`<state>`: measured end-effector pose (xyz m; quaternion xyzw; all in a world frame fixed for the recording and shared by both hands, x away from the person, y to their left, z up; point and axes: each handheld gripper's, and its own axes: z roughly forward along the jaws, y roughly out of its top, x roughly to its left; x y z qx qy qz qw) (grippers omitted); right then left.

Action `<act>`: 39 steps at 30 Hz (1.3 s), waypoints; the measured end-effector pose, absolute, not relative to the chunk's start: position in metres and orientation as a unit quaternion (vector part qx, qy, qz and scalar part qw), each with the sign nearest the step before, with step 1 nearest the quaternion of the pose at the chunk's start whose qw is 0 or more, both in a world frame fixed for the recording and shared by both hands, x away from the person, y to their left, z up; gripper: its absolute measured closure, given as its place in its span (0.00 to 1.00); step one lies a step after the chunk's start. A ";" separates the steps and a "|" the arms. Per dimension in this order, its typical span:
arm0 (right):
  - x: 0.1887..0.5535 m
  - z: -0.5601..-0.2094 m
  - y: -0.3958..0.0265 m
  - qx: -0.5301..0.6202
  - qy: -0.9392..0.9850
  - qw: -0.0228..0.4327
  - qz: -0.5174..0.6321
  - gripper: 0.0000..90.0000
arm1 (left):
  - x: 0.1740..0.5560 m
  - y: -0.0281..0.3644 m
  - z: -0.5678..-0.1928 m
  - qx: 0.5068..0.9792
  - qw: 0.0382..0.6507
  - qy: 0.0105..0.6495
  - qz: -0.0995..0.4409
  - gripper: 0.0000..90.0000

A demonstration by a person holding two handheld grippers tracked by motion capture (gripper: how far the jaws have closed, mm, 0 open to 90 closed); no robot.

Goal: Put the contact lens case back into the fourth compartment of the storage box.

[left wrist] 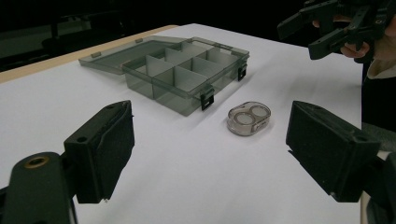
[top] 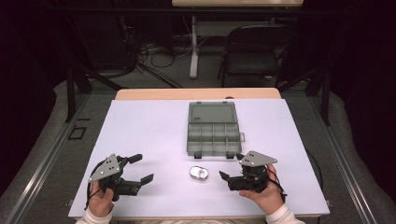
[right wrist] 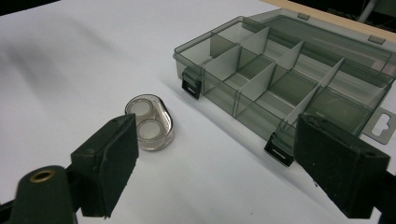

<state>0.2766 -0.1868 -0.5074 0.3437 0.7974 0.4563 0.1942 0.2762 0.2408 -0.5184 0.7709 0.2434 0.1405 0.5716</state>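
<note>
Small clear twin-well case (top: 199, 173) lies flat on the white table sheet (top: 140, 130), just in front of the open grey organiser box (top: 213, 138), near its front latches and apart from it. Organiser lid is folded back flat on the far side; all compartments look empty. Case is oval, two round wells side by side; seen from the high view its long axis runs roughly along the organiser's front wall, tilted a little. Right gripper (top: 232, 170) sits just beside the case, on the side of the organiser's right latch, tips pointing toward it; its jaws stand wide apart and hold nothing. In the right gripper view the case (right wrist: 149, 122) lies ahead and off toward the left jaw, not centred in the gap, with the organiser (right wrist: 285, 79) beyond to the right. Left gripper (top: 140, 168) is on the other side, well apart from the case, jaws also wide and empty; in the left gripper view the case (left wrist: 249, 118) lies ahead, right of centre between the jaws. Judgement: right hand is nearer and better placed; it would need a small swing to centre the case, closing across the narrow width rather than along the long axis.
</note>
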 end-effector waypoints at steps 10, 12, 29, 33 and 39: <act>0.279 -0.508 -0.180 0.336 0.812 0.177 0.444 0.16 | 0.276 0.241 -0.518 0.772 0.570 0.245 0.136 0.18; 0.280 -0.508 -0.178 0.334 0.815 0.173 0.440 0.16 | 0.276 0.241 -0.518 0.774 0.568 0.245 0.136 0.18; 0.286 -0.508 -0.171 0.320 0.843 0.141 0.409 0.19 | 0.275 0.240 -0.518 0.778 0.564 0.242 0.134 0.18; 0.287 -0.507 -0.169 0.315 0.847 0.142 0.403 0.21 | 0.275 0.240 -0.519 0.778 0.564 0.243 0.135 0.18; 0.292 -0.506 -0.163 0.314 0.850 0.140 0.399 0.25 | 0.275 0.240 -0.519 0.780 0.561 0.241 0.135 0.18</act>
